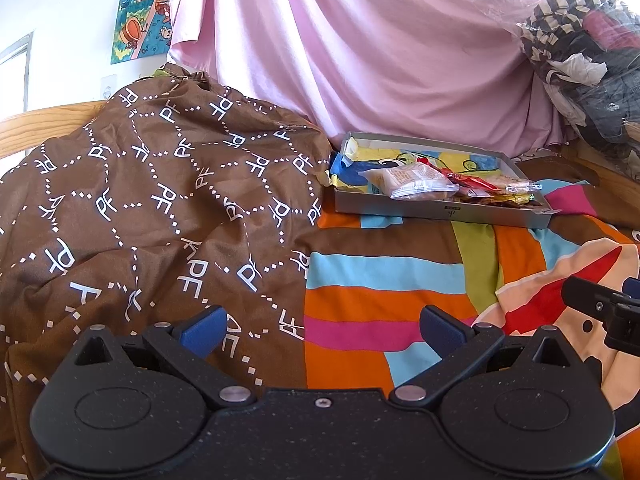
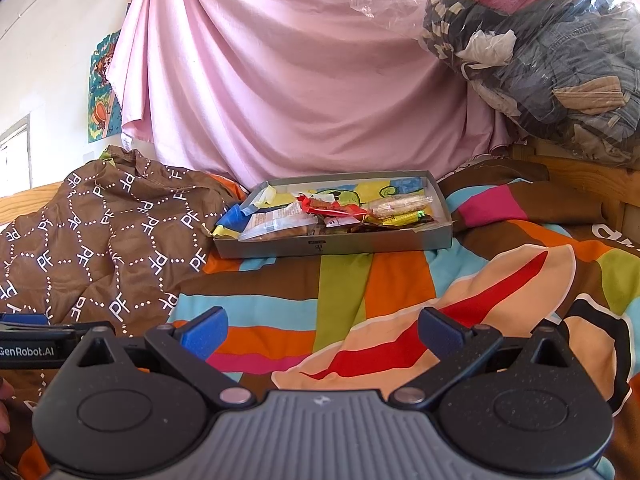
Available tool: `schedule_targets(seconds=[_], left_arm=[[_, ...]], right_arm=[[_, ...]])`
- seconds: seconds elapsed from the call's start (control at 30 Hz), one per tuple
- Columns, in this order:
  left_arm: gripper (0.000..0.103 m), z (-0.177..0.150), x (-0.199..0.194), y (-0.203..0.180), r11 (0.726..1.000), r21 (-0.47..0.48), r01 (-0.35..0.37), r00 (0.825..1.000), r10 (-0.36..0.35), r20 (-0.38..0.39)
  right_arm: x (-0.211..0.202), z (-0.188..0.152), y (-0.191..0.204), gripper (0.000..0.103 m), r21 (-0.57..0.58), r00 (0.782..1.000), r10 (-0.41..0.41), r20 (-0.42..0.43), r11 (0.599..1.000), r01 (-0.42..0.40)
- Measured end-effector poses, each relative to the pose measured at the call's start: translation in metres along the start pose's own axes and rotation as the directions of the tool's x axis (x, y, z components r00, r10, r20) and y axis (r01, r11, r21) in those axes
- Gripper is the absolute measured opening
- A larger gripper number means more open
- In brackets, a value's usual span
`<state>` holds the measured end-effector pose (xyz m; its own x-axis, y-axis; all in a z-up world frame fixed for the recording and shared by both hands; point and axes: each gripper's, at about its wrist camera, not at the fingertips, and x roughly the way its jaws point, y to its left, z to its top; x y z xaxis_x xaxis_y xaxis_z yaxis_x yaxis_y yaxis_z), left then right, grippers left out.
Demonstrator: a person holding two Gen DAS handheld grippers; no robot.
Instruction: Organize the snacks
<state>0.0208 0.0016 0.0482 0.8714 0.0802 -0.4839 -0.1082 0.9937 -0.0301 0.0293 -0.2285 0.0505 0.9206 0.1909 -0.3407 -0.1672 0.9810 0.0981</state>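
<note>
Both claws hang low over the striped bedspread (image 2: 360, 280), the left claw (image 1: 320, 330) and right claw (image 2: 322, 332) spread wide, holding nothing. The snacks (image 2: 320, 212) lie heaped in a grey tray (image 2: 332, 246) at twelve o'clock, well apart. Seemingly between picks; next comes a reach forward. Wrappers overlap, so individual packets are hard to separate.

Open striped bedspread (image 2: 344, 280) fills centre frame up to the grey snack tray (image 2: 332, 246); brown patterned cloth (image 2: 104, 240) mounds left, bagged clothes (image 2: 552, 64) upper right.
</note>
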Motion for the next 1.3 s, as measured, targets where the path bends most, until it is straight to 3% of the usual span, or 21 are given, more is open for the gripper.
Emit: schedule_targets(seconds=[1.3], left_arm=[[0.102,-0.0002,0.0009,0.0007,1.000,0.000,0.001,1.000,-0.001,-0.005]], right_arm=[[0.0007,-0.0049,0.0035,0.103,-0.003,1.000,0.002,-0.004,1.000,-0.002]])
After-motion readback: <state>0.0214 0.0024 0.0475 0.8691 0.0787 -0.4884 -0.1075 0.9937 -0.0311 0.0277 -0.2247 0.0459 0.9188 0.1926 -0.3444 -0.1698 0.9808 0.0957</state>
